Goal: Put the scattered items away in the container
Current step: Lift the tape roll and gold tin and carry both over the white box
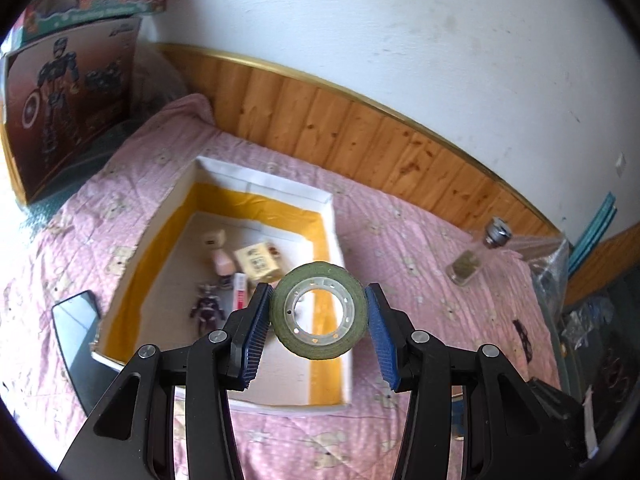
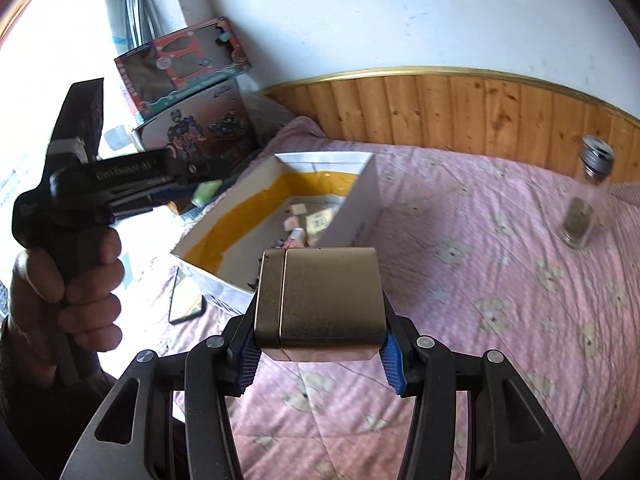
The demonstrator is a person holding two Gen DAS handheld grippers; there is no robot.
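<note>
My left gripper [image 1: 318, 312] holds a green tape roll [image 1: 319, 311] between its blue pads, above the white box with yellow lining [image 1: 264, 184]. The left pad touches the roll; a thin gap shows at the right pad. The box holds a pink block figure [image 1: 218, 254], a small carton [image 1: 258, 262] and a dark figure [image 1: 206, 306]. My right gripper [image 2: 320, 320] is shut on a metallic tin [image 2: 320, 304], held above the pink quilt, right of the box [image 2: 360, 200]. A glass jar with a metal lid [image 2: 584, 196] stands on the quilt; it also shows in the left wrist view [image 1: 476, 254].
A pink quilt [image 2: 480, 280] covers the bed, with a wooden wall panel [image 1: 360, 132] behind. Toy boxes [image 1: 60, 92] stand at the far left. A dark phone [image 1: 76, 328] lies left of the box. A plastic bag [image 1: 556, 272] lies at the right edge.
</note>
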